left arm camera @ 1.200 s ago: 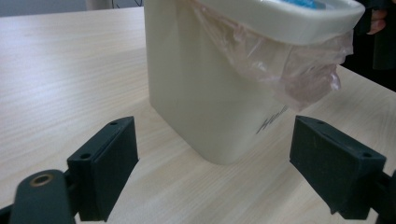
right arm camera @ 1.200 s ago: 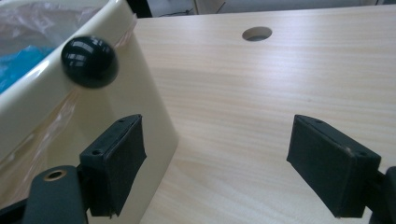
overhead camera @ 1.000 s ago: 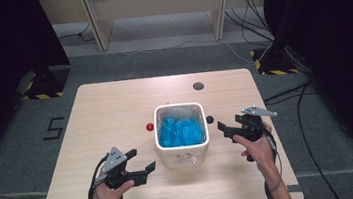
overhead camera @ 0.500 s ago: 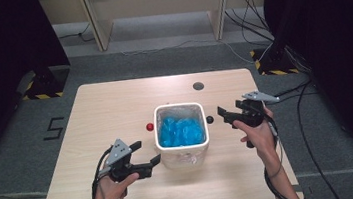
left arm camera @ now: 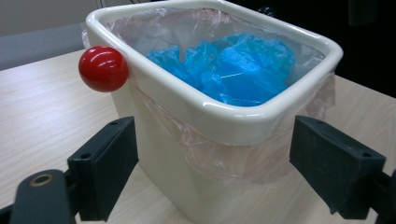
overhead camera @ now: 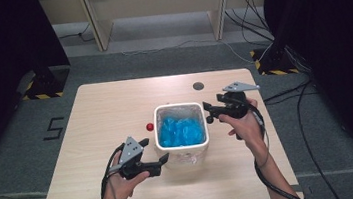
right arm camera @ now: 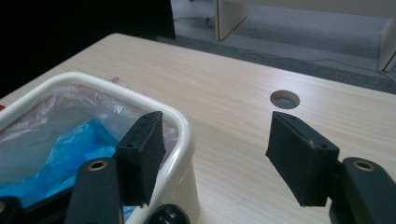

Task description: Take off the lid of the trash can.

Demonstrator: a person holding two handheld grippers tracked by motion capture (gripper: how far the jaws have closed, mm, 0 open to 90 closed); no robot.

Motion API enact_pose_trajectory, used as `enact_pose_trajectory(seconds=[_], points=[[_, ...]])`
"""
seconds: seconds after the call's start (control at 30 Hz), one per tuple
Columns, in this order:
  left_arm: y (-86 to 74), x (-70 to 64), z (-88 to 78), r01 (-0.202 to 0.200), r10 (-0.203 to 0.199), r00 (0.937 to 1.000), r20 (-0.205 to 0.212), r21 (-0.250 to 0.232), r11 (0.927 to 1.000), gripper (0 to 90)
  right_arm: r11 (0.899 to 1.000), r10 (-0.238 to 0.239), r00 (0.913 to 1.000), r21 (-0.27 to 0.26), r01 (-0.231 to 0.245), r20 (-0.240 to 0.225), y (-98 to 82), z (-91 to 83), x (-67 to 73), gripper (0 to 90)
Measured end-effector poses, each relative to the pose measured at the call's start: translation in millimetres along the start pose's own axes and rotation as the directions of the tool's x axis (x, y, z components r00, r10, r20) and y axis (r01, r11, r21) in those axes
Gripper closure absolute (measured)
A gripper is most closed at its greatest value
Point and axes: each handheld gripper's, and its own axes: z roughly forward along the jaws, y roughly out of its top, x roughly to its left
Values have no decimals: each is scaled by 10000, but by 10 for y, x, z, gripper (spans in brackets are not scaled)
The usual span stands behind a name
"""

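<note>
the bin (overhead camera: 182,149) stands mid-table (overhead camera: 105,107), a bag (overhead camera: 180,130) inside it. one knob (overhead camera: 150,127) sits on its left wall. the left gripper (overhead camera: 158,157) is at its near-left corner, the right gripper (overhead camera: 208,112) at its right rim. a hole (overhead camera: 198,85) lies behind.

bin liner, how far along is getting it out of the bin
Done: little. The clear liner is folded over the white bin's rim, blue bags inside. In hand: the left gripper stands open at the bin's near corner, not touching; the right gripper, its jaws just narrowing, straddles the far rim, gripping nothing. Left: pinching the liner, probably, and lifting it out.
</note>
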Motion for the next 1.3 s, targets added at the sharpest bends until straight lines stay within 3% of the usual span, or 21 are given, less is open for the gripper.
enact_pose_trajectory(seconds=[0.07,0.27,0.5,0.67,0.87,1.1,1.3], points=[[-2,-3,23,-130,131,9999,-73,59,9999,152,9990,-151,9999,431,152,-35,12,99,28,409],[3,-22,71,-449,450,9989,-94,152,9989,151,9946,-317,9993,982,334,-190,29,220,85,458],[-2,-63,120,-937,942,9954,-179,284,9952,183,9810,-399,9987,1885,453,-324,32,404,137,537],[12,-77,130,-1253,1261,9916,-298,290,9917,179,9735,-468,9979,2218,556,-450,18,463,178,619],[16,-90,150,-1343,1351,9905,-242,326,9904,191,9744,-530,9983,2174,573,-257,25,457,229,679],[43,-93,121,-1310,1317,9908,-299,227,9911,192,9820,-303,9995,1861,313,-84,66,408,257,683],[71,-123,88,-1435,1439,9886,-451,136,9896,191,9821,-394,9992,1847,379,45,107,373,281,688]])
